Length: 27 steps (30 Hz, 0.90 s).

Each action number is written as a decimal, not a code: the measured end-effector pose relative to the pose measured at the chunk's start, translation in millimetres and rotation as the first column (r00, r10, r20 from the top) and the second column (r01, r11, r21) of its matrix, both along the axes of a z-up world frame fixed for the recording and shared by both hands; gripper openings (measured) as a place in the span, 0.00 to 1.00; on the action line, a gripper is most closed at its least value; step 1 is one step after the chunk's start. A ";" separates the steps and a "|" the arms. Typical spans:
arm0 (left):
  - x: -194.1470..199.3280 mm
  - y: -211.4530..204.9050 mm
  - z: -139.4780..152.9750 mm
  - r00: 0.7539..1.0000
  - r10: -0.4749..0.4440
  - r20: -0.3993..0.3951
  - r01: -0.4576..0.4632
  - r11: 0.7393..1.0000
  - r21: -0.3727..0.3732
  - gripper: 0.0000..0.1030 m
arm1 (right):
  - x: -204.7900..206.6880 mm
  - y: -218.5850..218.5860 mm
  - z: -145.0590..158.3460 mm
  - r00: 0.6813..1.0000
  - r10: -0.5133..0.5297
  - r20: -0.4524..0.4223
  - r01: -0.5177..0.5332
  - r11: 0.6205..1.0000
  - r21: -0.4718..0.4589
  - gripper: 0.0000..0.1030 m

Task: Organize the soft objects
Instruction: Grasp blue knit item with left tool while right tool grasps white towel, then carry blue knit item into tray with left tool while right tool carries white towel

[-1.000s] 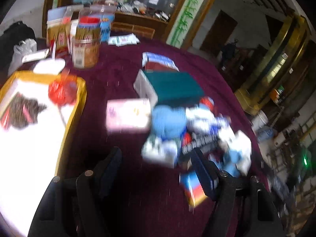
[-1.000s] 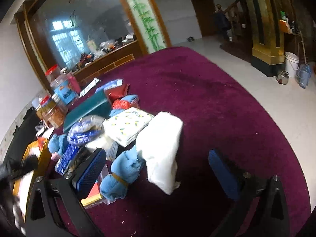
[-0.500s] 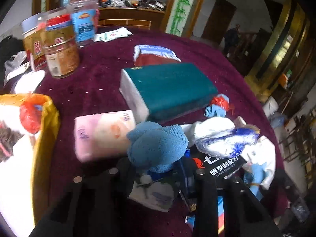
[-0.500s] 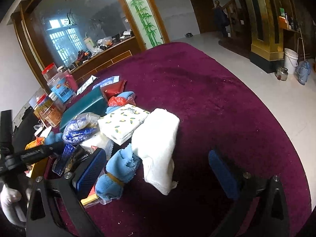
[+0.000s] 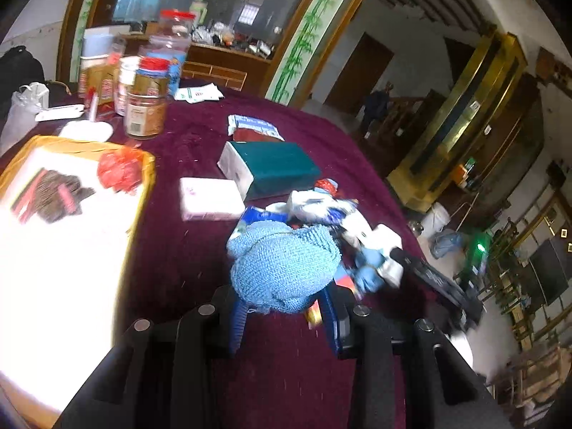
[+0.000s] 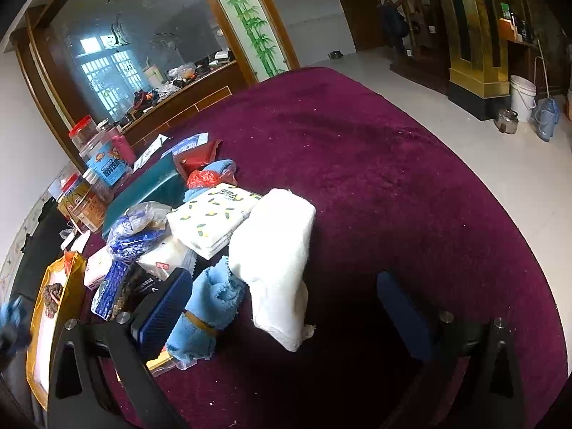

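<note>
My left gripper (image 5: 284,312) is shut on a balled blue terry cloth (image 5: 284,264) and holds it above the maroon tablecloth (image 5: 178,246). Behind it lies a pile of packets and cloths (image 5: 321,207). My right gripper (image 6: 286,307) is open, low over the table. A rolled blue cloth (image 6: 205,312) and a folded white towel (image 6: 275,246) lie between its fingers. A lemon-print tissue pack (image 6: 211,218) lies behind them. The left gripper with the blue cloth shows blurred at the left edge of the right wrist view (image 6: 10,325).
A yellow-rimmed white tray (image 5: 71,236) with a red bag and dark scraps sits left. A pink tissue pack (image 5: 209,198), a green tissue pack (image 5: 275,166) and jars (image 5: 144,103) stand behind. The right gripper's arm (image 5: 436,282) reaches in at right.
My left gripper closed on the blue terry cloth and lifted it off the pile, pulling back. The right gripper has barely moved.
</note>
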<state>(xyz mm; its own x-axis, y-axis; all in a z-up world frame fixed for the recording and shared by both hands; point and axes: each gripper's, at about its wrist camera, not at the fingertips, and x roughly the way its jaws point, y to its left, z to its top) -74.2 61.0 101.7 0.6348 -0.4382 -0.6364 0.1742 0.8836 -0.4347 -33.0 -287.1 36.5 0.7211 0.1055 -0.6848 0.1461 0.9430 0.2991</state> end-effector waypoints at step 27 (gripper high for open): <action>-107.3 117.8 -2.0 0.965 0.244 0.092 -0.244 0.970 -0.019 0.36 | 51.4 -7.6 -9.0 0.983 0.052 -0.178 -0.033 0.993 0.110 0.20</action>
<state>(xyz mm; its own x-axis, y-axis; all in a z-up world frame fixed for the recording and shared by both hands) -181.5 178.8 99.7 0.7793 -0.2673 -0.5667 -0.0063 0.9010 -0.4337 18.4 -294.7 27.5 0.5801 0.2123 -0.7864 0.1674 0.9137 0.3702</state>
